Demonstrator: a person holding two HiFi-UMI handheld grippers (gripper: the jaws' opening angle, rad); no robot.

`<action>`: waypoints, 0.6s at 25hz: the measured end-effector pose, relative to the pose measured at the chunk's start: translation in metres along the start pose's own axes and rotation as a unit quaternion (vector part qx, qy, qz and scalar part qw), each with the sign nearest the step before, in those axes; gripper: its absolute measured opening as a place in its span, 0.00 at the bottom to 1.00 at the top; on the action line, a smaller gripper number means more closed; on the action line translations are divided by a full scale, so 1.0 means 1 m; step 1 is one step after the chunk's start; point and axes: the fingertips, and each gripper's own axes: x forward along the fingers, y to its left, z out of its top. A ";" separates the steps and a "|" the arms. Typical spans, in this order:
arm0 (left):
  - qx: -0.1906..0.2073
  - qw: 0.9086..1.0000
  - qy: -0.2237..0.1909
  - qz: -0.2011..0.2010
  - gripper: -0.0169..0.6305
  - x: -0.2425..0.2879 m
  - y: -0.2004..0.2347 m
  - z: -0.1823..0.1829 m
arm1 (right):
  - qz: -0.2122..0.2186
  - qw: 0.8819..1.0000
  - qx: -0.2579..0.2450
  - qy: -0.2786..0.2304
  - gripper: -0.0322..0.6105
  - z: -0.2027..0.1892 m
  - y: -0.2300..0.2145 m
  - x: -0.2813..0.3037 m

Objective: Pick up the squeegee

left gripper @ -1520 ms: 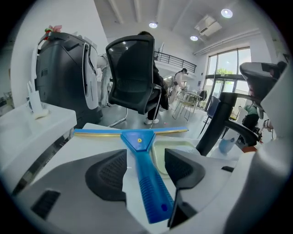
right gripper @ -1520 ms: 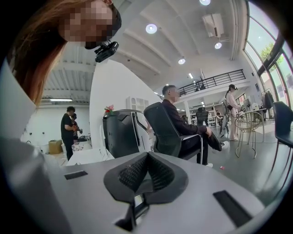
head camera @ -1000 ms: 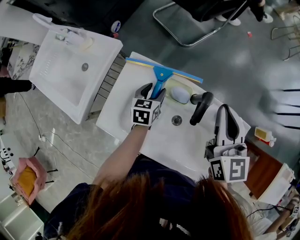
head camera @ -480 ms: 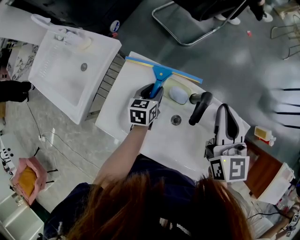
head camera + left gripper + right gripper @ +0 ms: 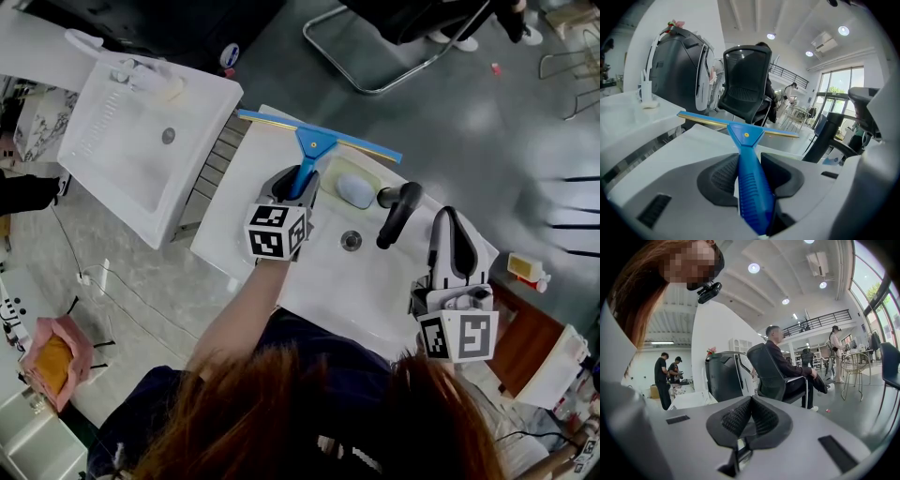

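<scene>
At far left lies a spare white basin (image 5: 141, 141), glossy and rectangular, well apart from the work.

Next comes the left gripper (image 5: 293, 180), over the near-left part of the white sink (image 5: 234, 234). Its jaws are closing on the squeegee (image 5: 314, 142), and the left gripper view shows the black ridged pads pressed against both sides of the handle. The handle runs straight out along the line of the jaws, away from the person. The blade crosses it at right angles, with its long axis along the sink's far rim. So the squeegee lies dead ahead of this gripper, and the coming lift is this hand's job. I cannot tell whether the blade is clear of the rim.

The squeegee is hard blue plastic. It has a ribbed grip that widens into a triangular head with a small yellow rivet. The blade is thin and straight, with a yellowish strip along it.

Just right of the handle sits a pale, smooth oval lump (image 5: 354, 190), probably soap, then a matte black tap (image 5: 398, 214) above the round metal drain (image 5: 352, 240).

At far right the right gripper (image 5: 450, 220) hangs over the sink's near-right corner, jaws together on nothing and well apart from the squeegee.
</scene>
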 end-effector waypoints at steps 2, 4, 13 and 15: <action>0.003 1.000 -0.015 -0.003 0.27 -0.008 -0.004 0.009 | 0.000 1.000 -0.002 -0.002 0.07 0.002 0.001 -0.002; 0.010 0.999 -0.035 -0.008 0.27 -0.018 -0.009 0.023 | 0.000 1.000 -0.004 -0.005 0.08 0.004 0.002 -0.004; 0.051 0.991 -0.118 -0.022 0.27 -0.077 -0.039 0.088 | -0.003 1.000 -0.016 -0.026 0.07 0.022 0.007 -0.023; 0.051 0.989 -0.135 -0.024 0.27 -0.091 -0.045 0.100 | -0.004 0.999 -0.018 -0.031 0.07 0.026 0.008 -0.027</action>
